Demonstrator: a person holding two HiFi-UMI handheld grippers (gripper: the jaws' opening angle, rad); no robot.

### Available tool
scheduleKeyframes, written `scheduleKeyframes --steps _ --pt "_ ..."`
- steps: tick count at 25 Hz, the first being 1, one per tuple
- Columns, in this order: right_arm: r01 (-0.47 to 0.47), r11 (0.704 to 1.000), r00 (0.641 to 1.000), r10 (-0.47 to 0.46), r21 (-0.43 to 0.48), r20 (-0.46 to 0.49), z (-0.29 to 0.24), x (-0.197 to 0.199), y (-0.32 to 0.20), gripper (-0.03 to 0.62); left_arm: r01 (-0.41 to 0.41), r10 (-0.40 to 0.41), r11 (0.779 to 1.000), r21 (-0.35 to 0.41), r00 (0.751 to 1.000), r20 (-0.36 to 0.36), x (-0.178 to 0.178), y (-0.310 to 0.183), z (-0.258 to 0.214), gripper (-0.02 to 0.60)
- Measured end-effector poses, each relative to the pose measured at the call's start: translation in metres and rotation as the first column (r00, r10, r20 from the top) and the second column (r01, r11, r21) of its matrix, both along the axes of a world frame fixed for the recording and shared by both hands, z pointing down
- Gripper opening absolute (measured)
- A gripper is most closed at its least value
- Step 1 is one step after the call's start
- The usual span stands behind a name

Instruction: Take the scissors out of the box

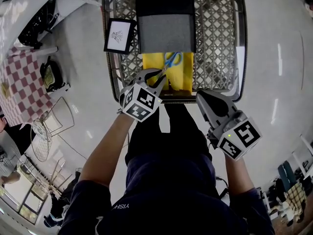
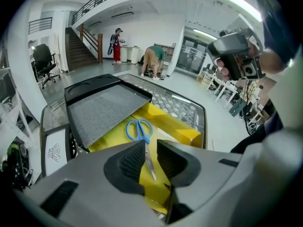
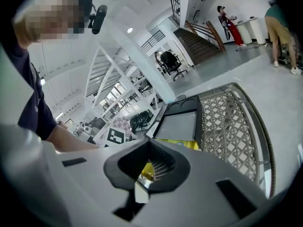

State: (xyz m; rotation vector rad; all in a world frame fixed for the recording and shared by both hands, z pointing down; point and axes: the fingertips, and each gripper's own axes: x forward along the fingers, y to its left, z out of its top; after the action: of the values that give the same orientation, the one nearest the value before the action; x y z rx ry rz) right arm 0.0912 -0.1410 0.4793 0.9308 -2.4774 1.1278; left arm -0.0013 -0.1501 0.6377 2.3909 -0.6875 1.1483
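Your left hand-held gripper (image 1: 157, 77) sits low over the open end of the yellow box (image 1: 183, 77), its jaws parted by only a narrow gap. In the left gripper view the slim blades of the scissors (image 2: 139, 129) line up inside that gap, but nothing is pinched yet. The scissors lie flat on the box floor, with the blue handles pointing toward the grey lid (image 1: 165, 31), which covers the far half of the box. The blades are the risk: they are thin, smooth and flat against the cardboard, so a closing jaw may ride over them or nip only the tip, and the handles would then swing down and slip free. Pressing too deep could catch the box floor and drag the whole box along the mesh worktop (image 1: 215, 43). Your right hand-held gripper (image 1: 199, 96) hangs by the near rim with its jaws together and empty, so nothing steadies the box.
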Motion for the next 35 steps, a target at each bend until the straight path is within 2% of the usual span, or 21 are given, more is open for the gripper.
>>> scheduleKeyframes --steps 9,18,27,35 --pt "-0.005 1.000 1.000 0.005 -0.023 -0.001 -0.001 0.011 0.000 0.017 -0.016 0.028 0.998 -0.066 0.982 0.188 0.002 -0.002 0.019 0.126" --pt "-0.010 0.999 1.000 0.010 -0.054 0.010 0.021 0.018 -0.004 0.018 0.013 0.031 0.989 -0.147 0.956 0.291 0.002 -0.004 0.053 0.126" --pt "-0.024 0.998 1.000 0.025 -0.064 0.018 0.027 0.026 -0.011 0.017 0.035 0.045 0.976 -0.214 0.933 0.358 0.003 -0.002 0.068 0.114" --pt "-0.029 0.998 0.999 0.030 -0.063 0.023 0.026 0.026 -0.013 0.018 0.031 0.045 0.979 -0.202 0.931 0.362 0.003 -0.003 0.067 0.083"
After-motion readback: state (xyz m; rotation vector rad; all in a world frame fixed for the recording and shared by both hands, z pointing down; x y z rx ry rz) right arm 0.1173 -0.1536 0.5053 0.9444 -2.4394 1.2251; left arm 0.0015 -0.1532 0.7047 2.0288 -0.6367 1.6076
